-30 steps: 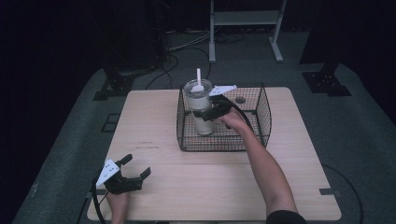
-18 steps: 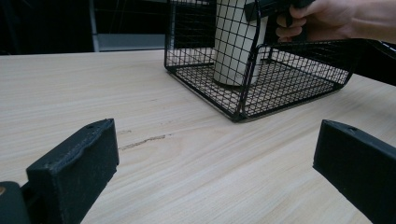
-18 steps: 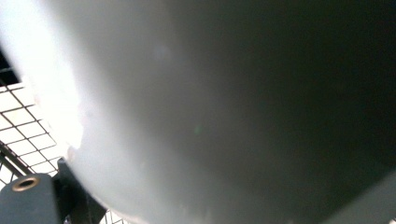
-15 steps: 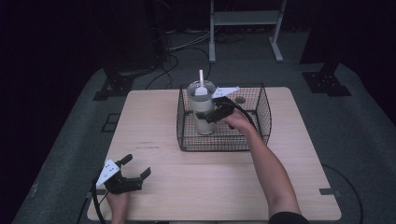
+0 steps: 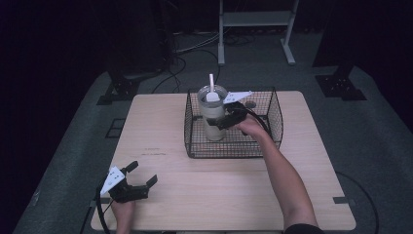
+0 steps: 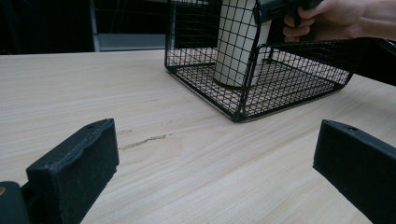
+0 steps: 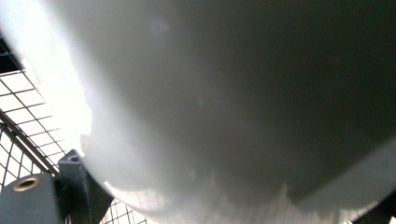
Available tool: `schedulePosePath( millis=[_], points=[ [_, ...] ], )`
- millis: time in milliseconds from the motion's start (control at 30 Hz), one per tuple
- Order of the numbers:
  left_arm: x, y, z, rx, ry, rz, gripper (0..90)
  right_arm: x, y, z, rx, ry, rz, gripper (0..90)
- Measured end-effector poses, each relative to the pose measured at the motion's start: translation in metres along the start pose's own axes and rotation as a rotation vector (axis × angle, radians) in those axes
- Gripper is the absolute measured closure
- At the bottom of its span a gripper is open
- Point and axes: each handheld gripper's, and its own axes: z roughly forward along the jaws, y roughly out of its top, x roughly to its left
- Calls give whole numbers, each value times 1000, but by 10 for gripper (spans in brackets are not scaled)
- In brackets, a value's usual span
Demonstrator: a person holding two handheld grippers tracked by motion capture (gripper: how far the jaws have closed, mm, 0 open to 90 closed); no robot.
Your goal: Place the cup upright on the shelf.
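A pale tumbler point(image 5: 213, 117) with a lid and a white straw point(image 5: 212, 83) stands upright in the left part of a black wire basket point(image 5: 272, 131) at the back of the wooden table. My right gripper point(image 5: 225, 119) reaches over the basket's rim and is shut on the tumbler's side. In the right gripper view, the tumbler point(image 7: 224, 93) presses close against the camera. My left gripper point(image 5: 142, 172) rests open at the table's front left with nothing in it. In the left gripper view its jaws stand wide apart point(image 6: 215, 158), facing the basket point(image 6: 289, 88) and the tumbler point(image 6: 236, 42).
The wooden table point(image 5: 195, 195) has bare surface between the basket and the front edge. A small dark round thing point(image 5: 251, 104) lies in the basket's far right part. A metal stand point(image 5: 255, 19) and cables lie on the floor beyond the table.
The tumbler and my right gripper have shifted slightly to the right inside the basket. The left gripper has stayed in place.
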Motion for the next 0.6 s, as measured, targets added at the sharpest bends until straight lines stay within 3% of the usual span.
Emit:
schedulePosePath(
  millis=[600],
  points=[
    [0, 0, 1, 4, 5, -1, 0, 2, -3, -10, 19, -12, 0, 84]
  ],
)
